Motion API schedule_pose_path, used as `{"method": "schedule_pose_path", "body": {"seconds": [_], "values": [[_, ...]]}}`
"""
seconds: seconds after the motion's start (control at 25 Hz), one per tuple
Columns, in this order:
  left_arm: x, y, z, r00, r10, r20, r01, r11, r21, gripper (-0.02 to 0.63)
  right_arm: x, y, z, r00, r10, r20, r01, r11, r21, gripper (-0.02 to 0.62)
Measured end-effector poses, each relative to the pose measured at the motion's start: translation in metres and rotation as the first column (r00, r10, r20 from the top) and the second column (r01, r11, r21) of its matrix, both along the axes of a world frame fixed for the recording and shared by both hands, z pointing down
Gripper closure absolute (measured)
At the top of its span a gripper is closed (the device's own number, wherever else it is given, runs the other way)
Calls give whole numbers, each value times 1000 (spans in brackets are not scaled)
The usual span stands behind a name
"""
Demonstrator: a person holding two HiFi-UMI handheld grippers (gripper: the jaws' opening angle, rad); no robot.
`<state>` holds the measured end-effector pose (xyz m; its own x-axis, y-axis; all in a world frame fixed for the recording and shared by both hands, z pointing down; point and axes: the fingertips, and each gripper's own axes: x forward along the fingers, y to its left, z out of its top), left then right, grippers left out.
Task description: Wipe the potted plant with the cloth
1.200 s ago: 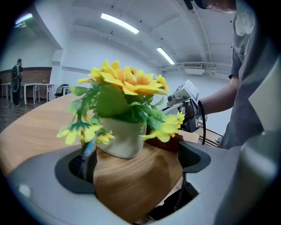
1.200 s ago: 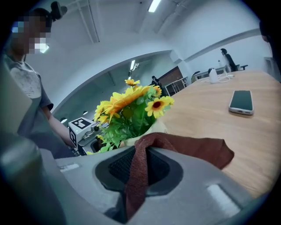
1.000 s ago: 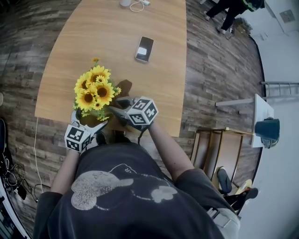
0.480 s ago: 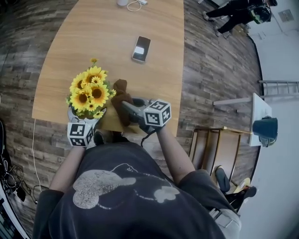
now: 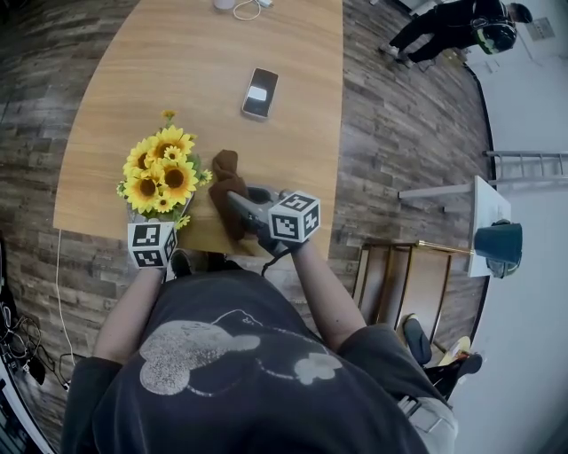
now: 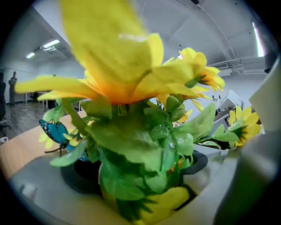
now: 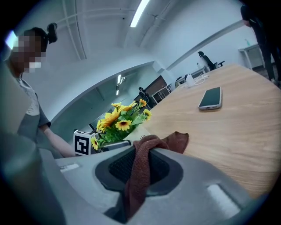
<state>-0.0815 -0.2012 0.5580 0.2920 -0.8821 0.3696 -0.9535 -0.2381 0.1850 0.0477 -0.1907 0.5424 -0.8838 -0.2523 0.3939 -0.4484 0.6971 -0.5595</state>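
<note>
- Two grippers at table near edge.
- L gripper: jaws wide, just been closing in, potted plant foliage btwn them, no pinch seen.
- R gripper: clamped on brown cloth, just beside plant at its 3 o'clock.
- Plant at table's 7 o'clock corner.

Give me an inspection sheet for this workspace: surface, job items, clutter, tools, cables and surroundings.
Surface: light wooden table.
Job's things: potted plant of sunflowers by the table's near edge; brown cloth to its right, held off the right tool.
Clutter: phone lying flat further up the table.
Tools: left tool jaws apart around the foliage, just been closing, pads not seen pressing; right tool shut on the cloth.
Cables: white cable at the table's far end; dark cables on the floor at left.
Surroundings: plank floor; person standing far right.
</note>
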Motion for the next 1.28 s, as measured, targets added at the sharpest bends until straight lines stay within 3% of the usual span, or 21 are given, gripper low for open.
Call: {"method": "schedule_pose_path", "body": {"seconds": [0.2,0.36,0.76,1.04,1.28], "values": [[0,2,1,999,41,-6,-41,999,3,81,-9,-3,0,1000,-23,11,23,1000,-2,551],[-2,10,1,992,120,-26,-120,993,5,80,-20,-11,-4,999,-46,16,45,999,8,551],[11,50,2,934,354,-48,-353,935,19,80,-63,-58,8,996,17,84,-12,999,-52,551],[19,67,8,877,480,-15,-480,877,26,72,-110,-56,22,991,-118,65,124,988,-88,551],[17,65,7,857,516,-11,-515,857,28,69,-119,-33,20,975,-211,70,217,972,-94,551]]}}
